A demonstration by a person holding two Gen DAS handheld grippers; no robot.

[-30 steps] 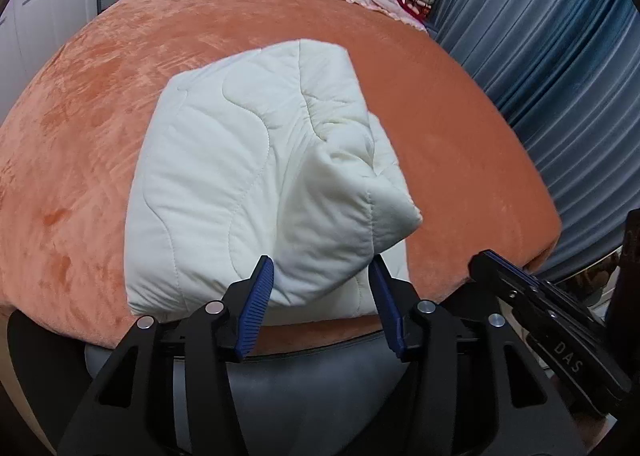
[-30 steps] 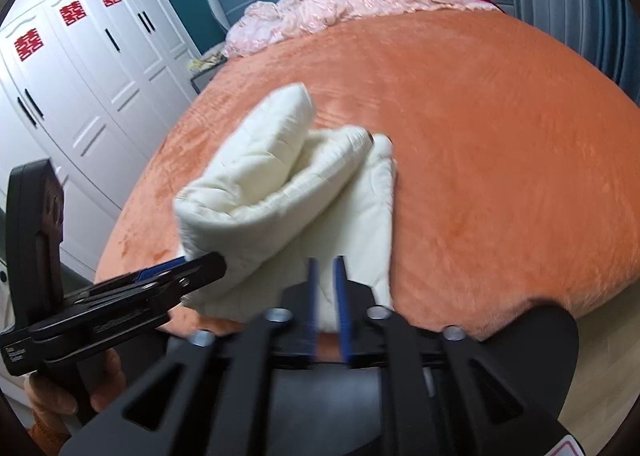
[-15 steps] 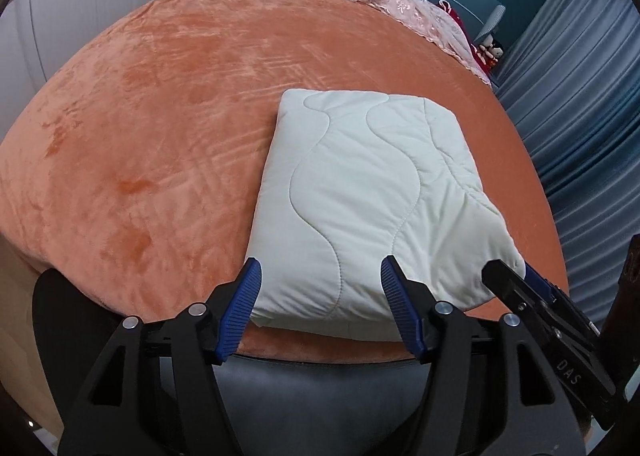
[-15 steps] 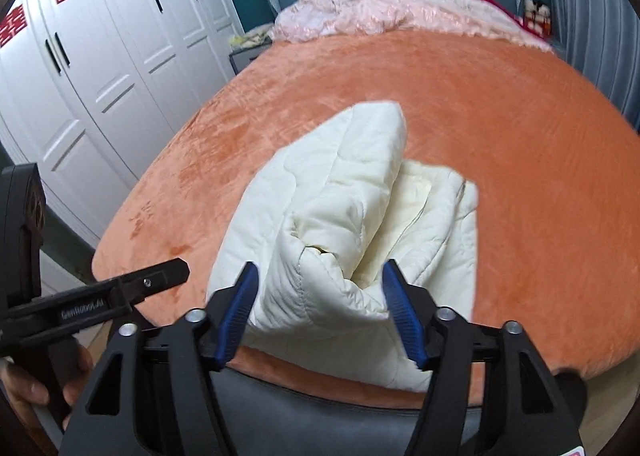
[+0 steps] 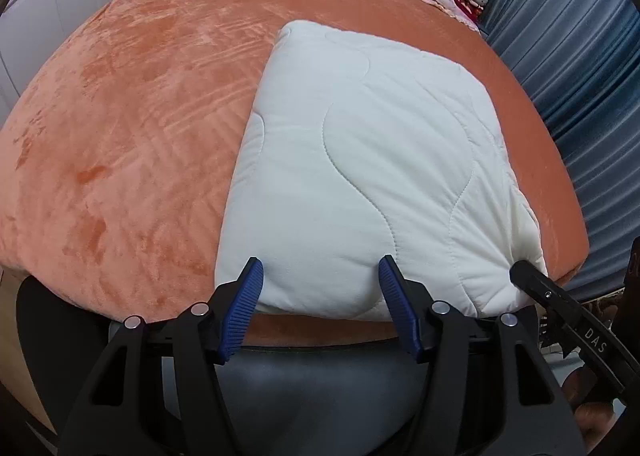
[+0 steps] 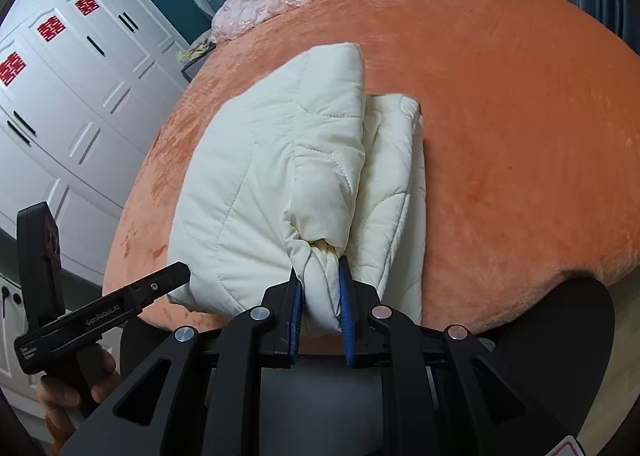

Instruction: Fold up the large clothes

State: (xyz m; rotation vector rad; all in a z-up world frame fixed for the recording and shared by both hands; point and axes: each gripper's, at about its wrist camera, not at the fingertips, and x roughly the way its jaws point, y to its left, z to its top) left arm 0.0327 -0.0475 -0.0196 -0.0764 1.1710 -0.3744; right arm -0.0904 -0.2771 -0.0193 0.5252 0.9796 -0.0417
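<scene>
While my right gripper (image 6: 320, 296) has its jaws clamped on the quilt (image 5: 360, 159) corner just ahead on the bed (image 5: 132, 127), my left gripper (image 5: 320, 304) gapes; folding looks nearly done, one tidy left.

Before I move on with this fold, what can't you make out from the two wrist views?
- Quilt underside and inner layers: left view, covered by the top layer.
- Corner pinched in the right gripper: right view, hidden between its fingers.
- Left gripper tips: right view, behind its body.
</scene>
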